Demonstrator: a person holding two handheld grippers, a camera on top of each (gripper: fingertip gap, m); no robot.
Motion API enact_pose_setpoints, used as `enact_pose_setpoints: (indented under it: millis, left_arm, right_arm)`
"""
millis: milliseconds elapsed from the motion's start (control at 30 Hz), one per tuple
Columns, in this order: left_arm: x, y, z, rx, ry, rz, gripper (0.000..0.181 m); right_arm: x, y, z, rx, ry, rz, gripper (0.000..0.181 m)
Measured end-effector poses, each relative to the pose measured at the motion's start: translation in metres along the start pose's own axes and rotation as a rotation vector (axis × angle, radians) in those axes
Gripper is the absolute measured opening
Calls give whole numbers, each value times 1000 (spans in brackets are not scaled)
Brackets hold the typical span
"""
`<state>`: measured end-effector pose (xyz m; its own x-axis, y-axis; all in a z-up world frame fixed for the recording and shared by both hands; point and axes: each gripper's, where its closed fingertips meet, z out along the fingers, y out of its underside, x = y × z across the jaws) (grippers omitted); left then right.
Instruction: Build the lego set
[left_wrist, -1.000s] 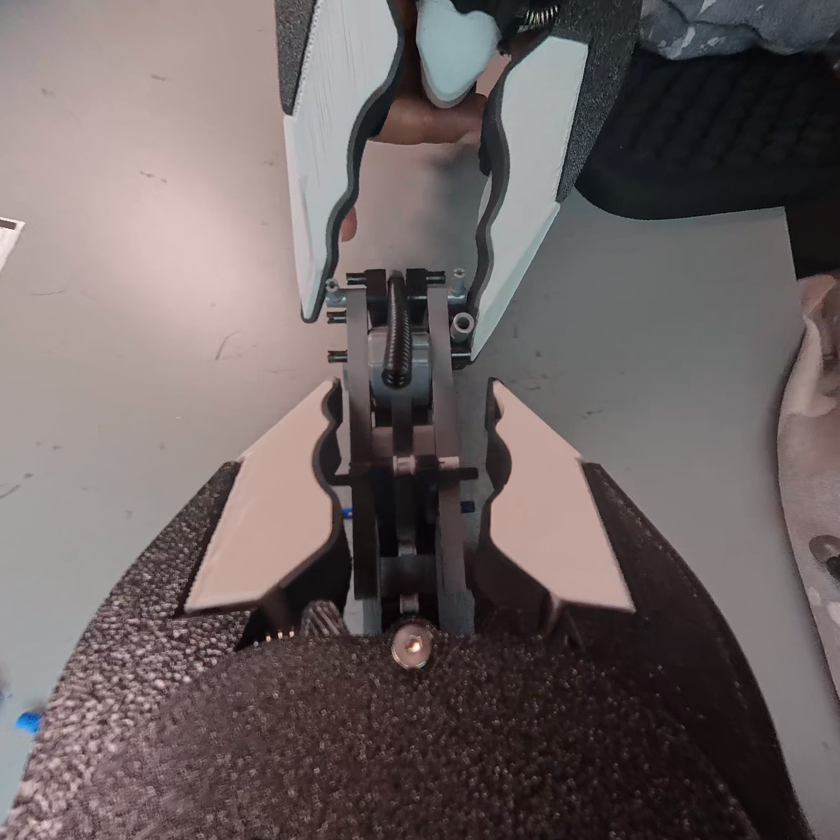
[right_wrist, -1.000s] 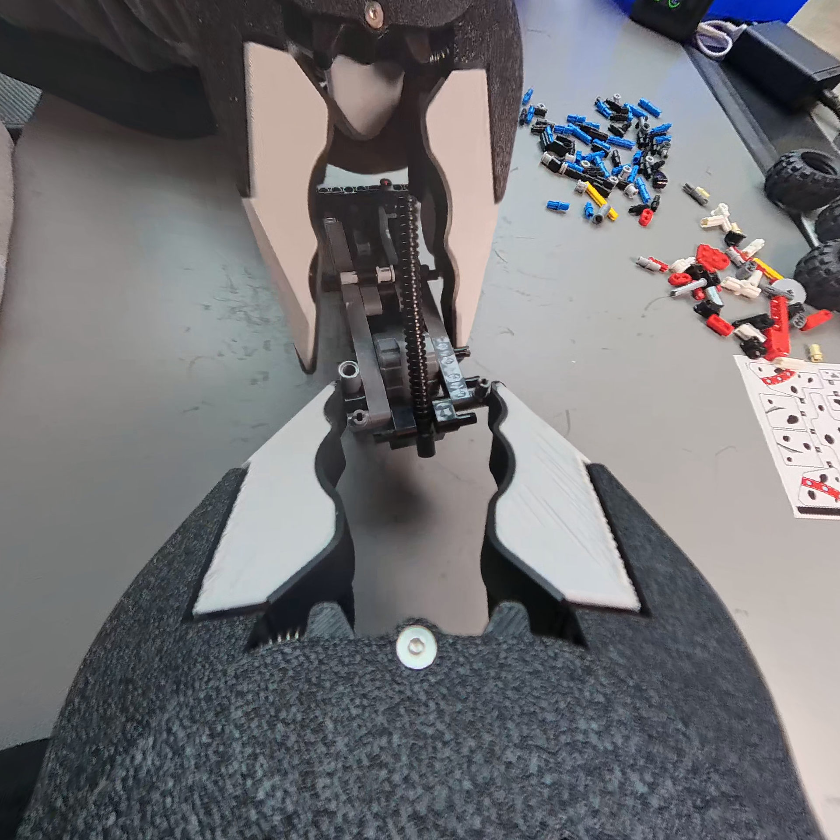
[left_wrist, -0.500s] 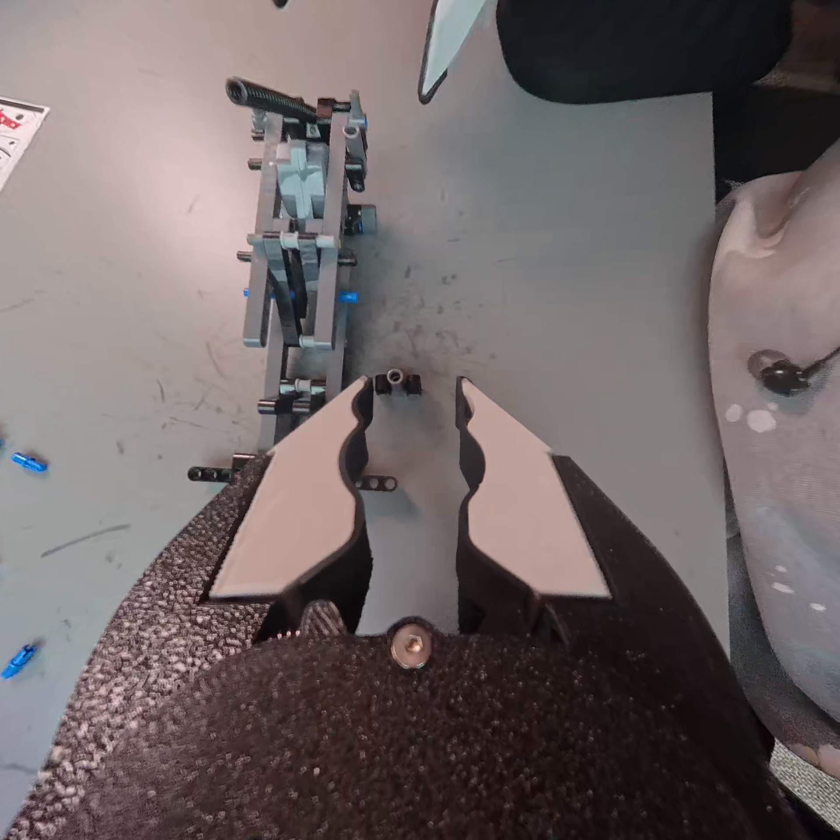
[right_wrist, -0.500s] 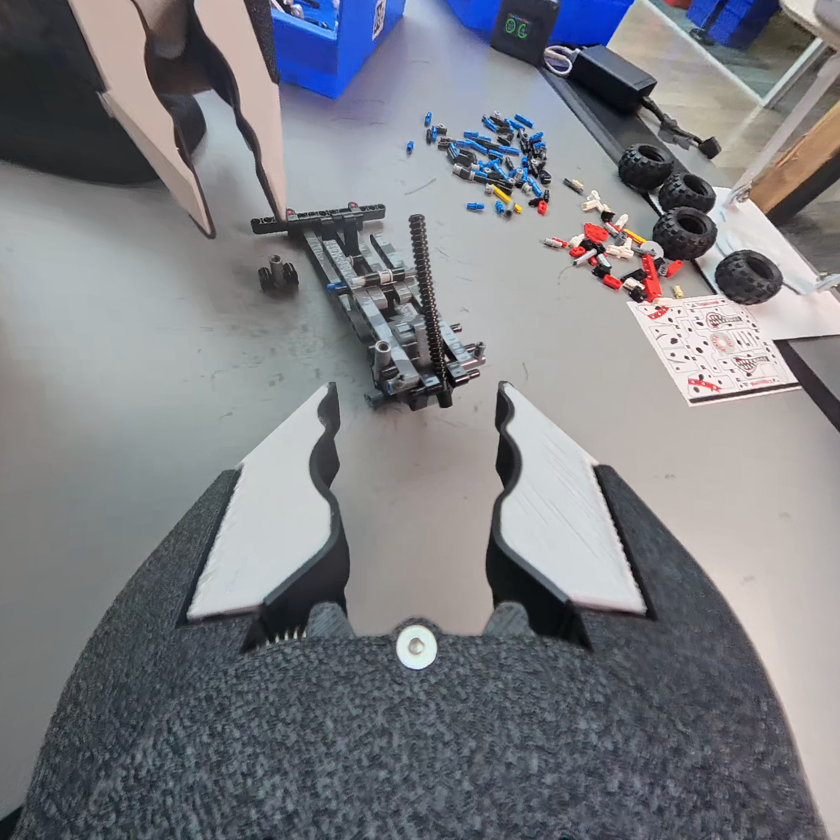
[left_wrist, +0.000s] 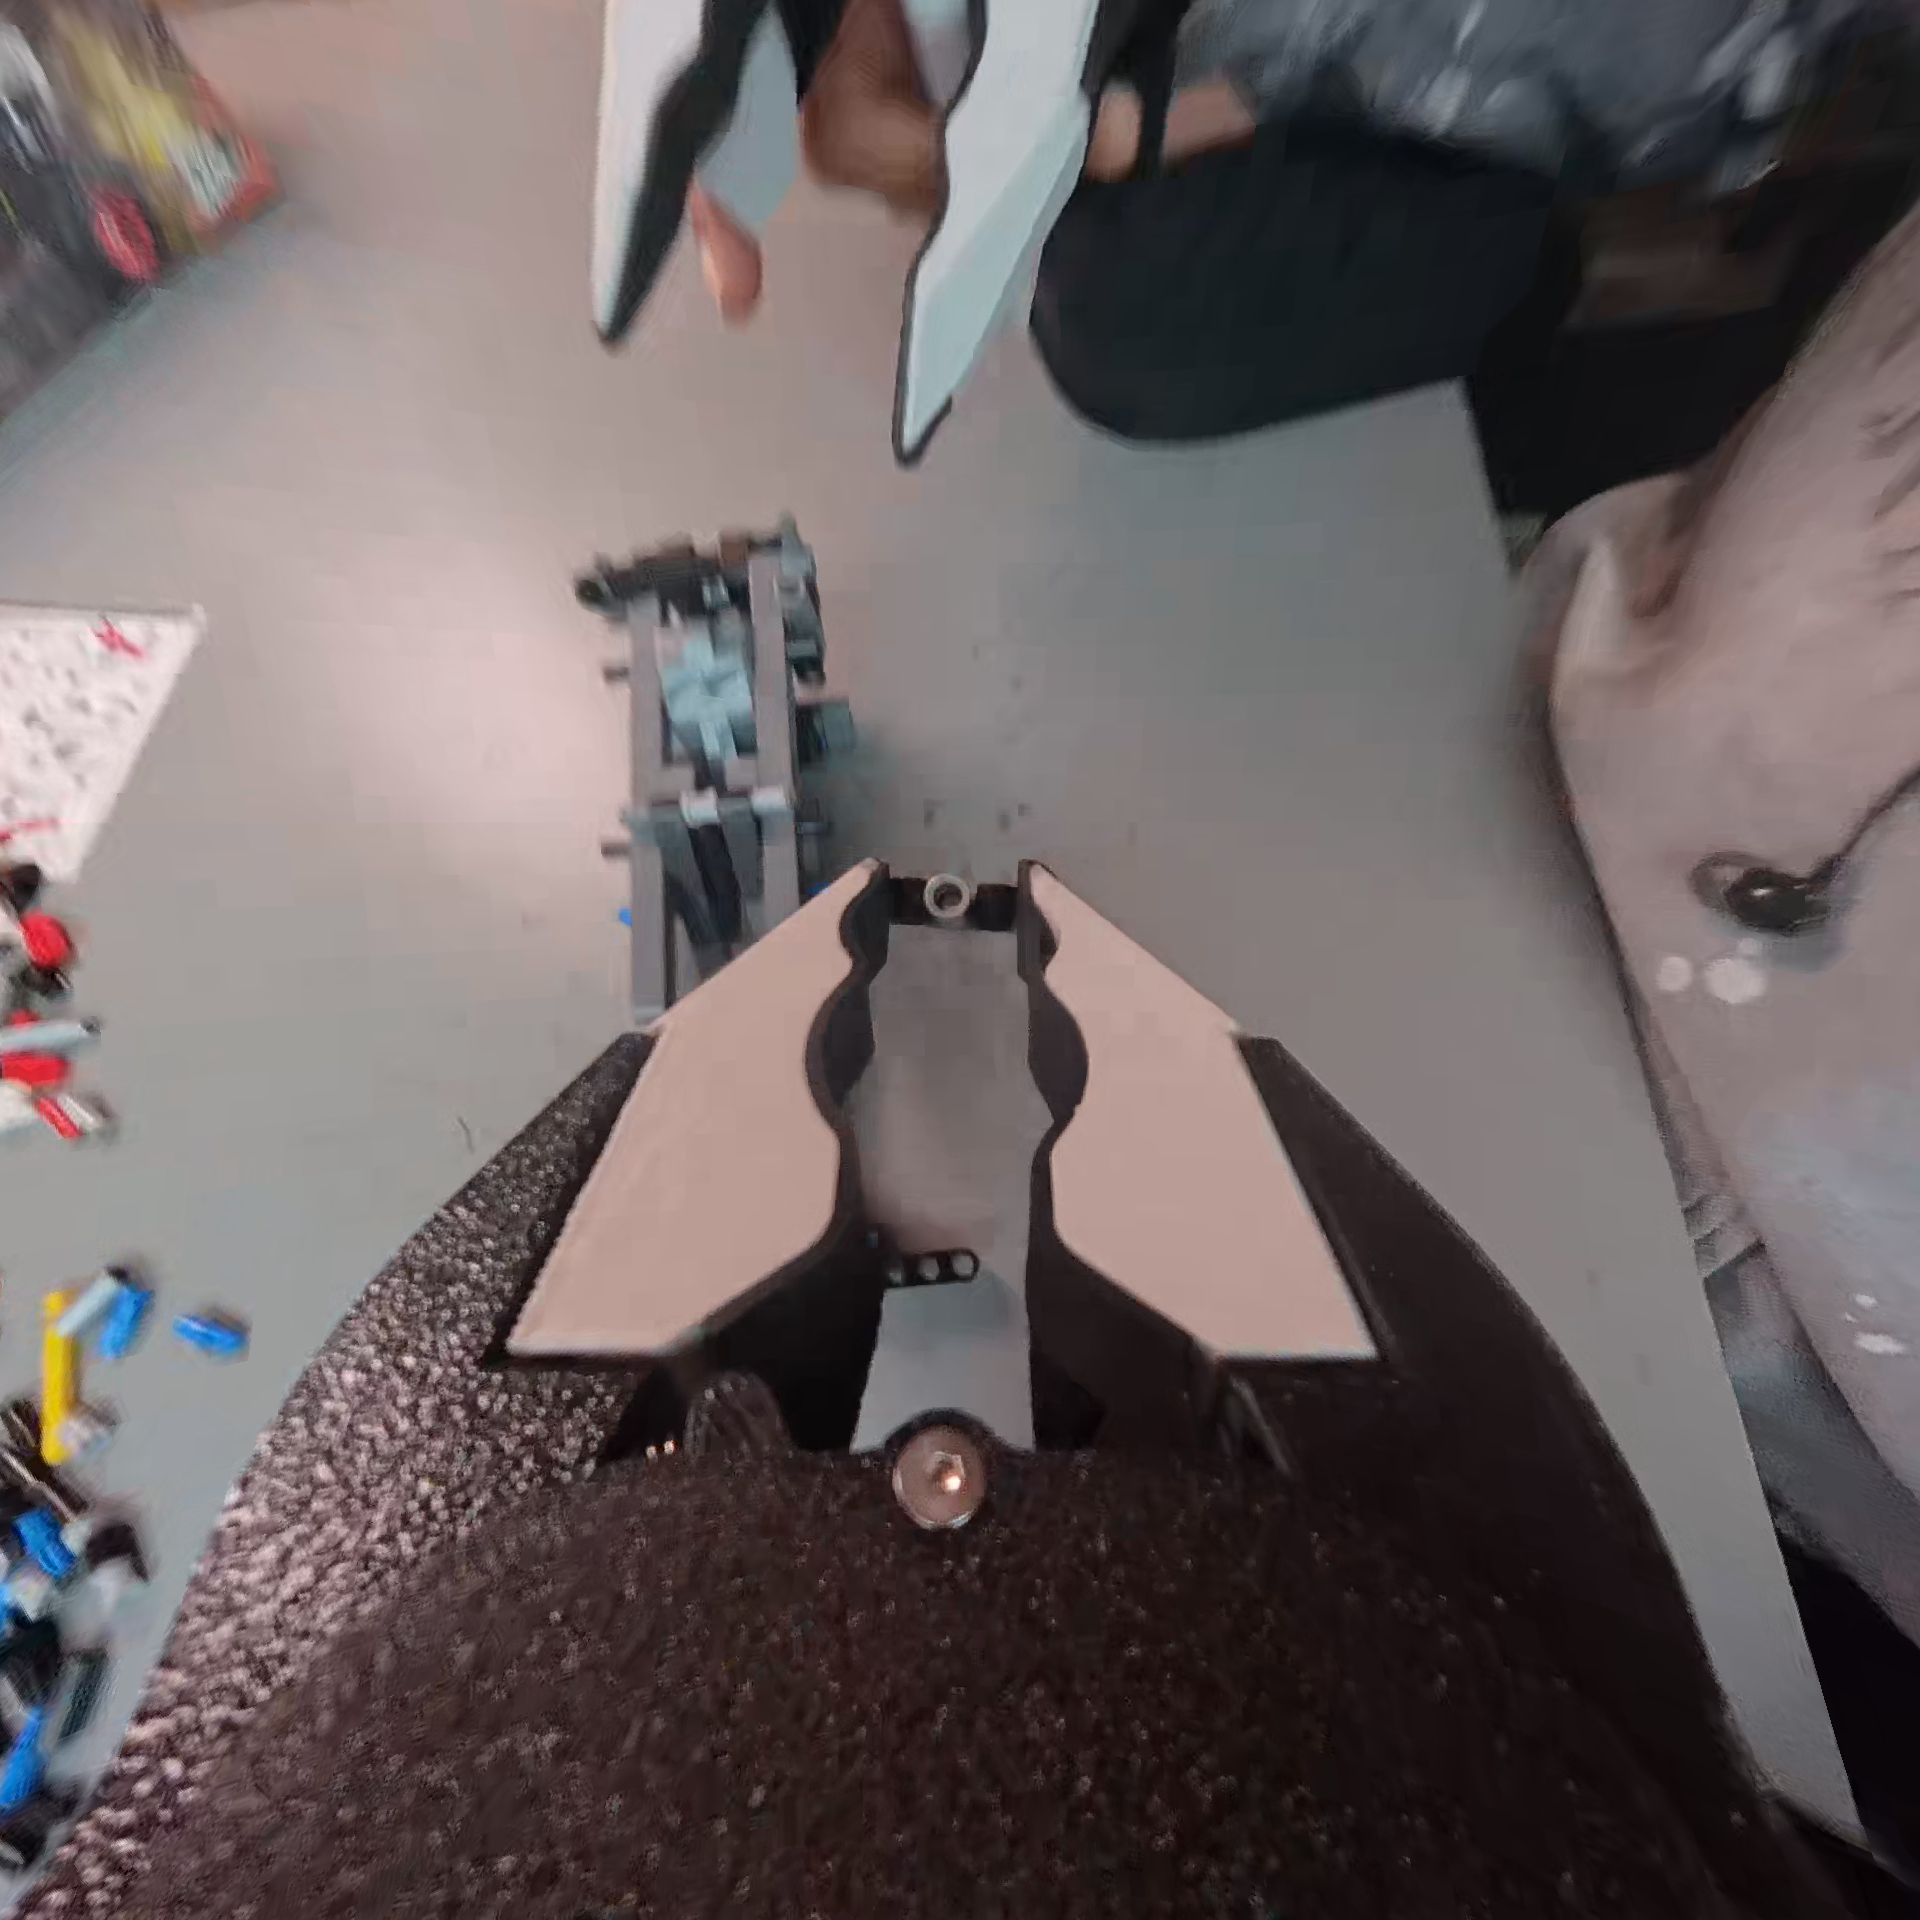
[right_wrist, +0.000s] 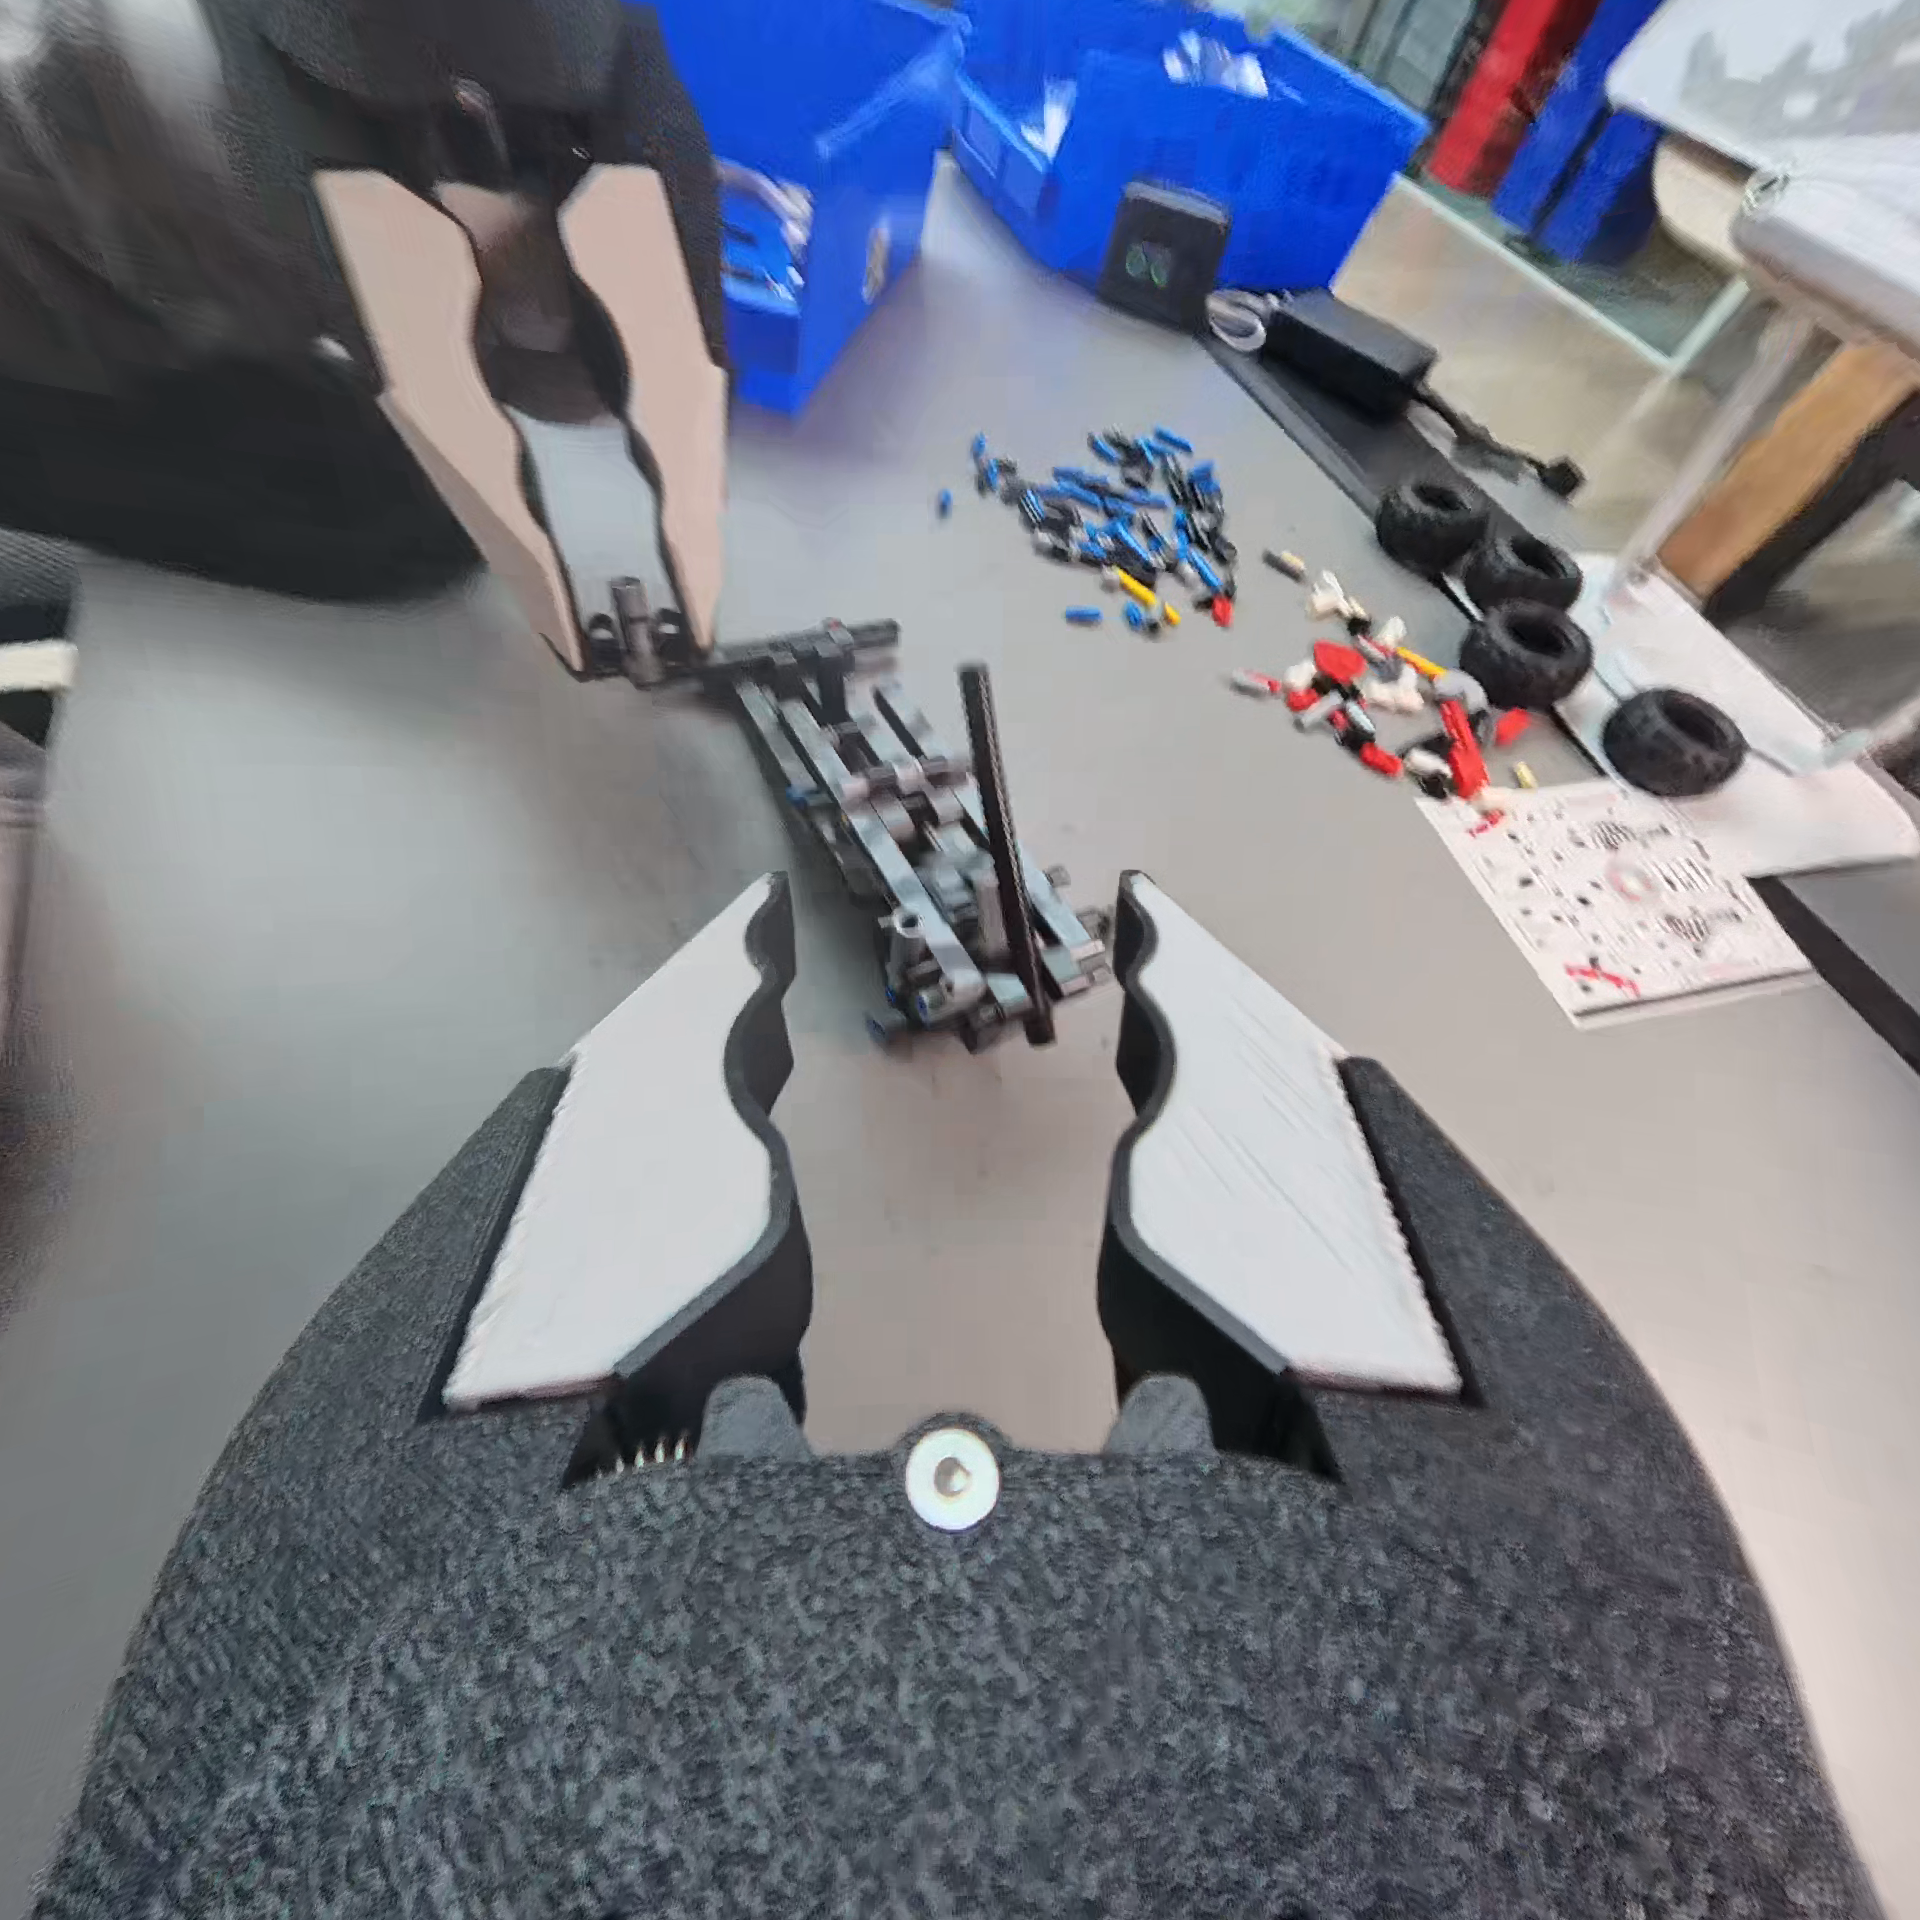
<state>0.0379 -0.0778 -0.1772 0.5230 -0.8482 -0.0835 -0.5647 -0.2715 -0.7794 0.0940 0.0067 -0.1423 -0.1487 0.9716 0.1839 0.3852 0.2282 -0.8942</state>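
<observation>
A long grey and black lego chassis (right_wrist: 894, 810) lies flat on the grey table, with a black ribbed rod (right_wrist: 997, 831) slanting up from its near end. It also shows in the left wrist view (left_wrist: 717, 727). My left gripper (left_wrist: 954, 883) is shut on a small black and grey connector piece (left_wrist: 945, 899) at the table, just right of the chassis. The right wrist view shows this grip too (right_wrist: 639, 634). My right gripper (right_wrist: 951, 894) is open and empty, hovering over the near end of the chassis. It appears blurred in the left wrist view (left_wrist: 764, 390).
Blue and black small parts (right_wrist: 1122, 520), red and white parts (right_wrist: 1382, 696), several black tyres (right_wrist: 1527, 655) and a sticker sheet (right_wrist: 1610, 904) lie right of the chassis. Blue bins (right_wrist: 831, 208) stand at the back. A thin black beam (left_wrist: 935, 1265) lies under my left gripper. A person's clothing (left_wrist: 1714, 831) borders the table.
Both grippers have let go of the chassis, which now lies on the table. My left gripper moved to the small connector and closed on it. My right gripper pulled back, still open.
</observation>
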Motion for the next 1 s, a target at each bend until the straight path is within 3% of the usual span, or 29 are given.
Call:
enact_pose_setpoints:
  millis: [100,200,367,500,667,800,1000]
  left_arm:
    - [-5,-50,-34,251,67,116,26]
    - [-16,-85,-52,364,115,240,26]
    - [-40,-122,-56,445,143,351,26]
    - [-55,-130,-49,444,146,383,26]
    - [-65,-124,-40,472,166,338,26]
    - [-89,-117,-37,517,113,179,27]
    - [-107,-105,-26,502,139,-30,26]
  right_arm:
    - [-19,-51,-1,179,-239,78,50]
    - [-24,-91,1,305,-456,189,40]
    - [2,-110,15,354,-563,301,29]
    - [10,-117,10,420,-657,366,20]
    - [17,-108,20,462,-647,389,13]
    - [41,-103,21,555,-492,374,6]
    - [48,-95,20,583,-317,213,6]
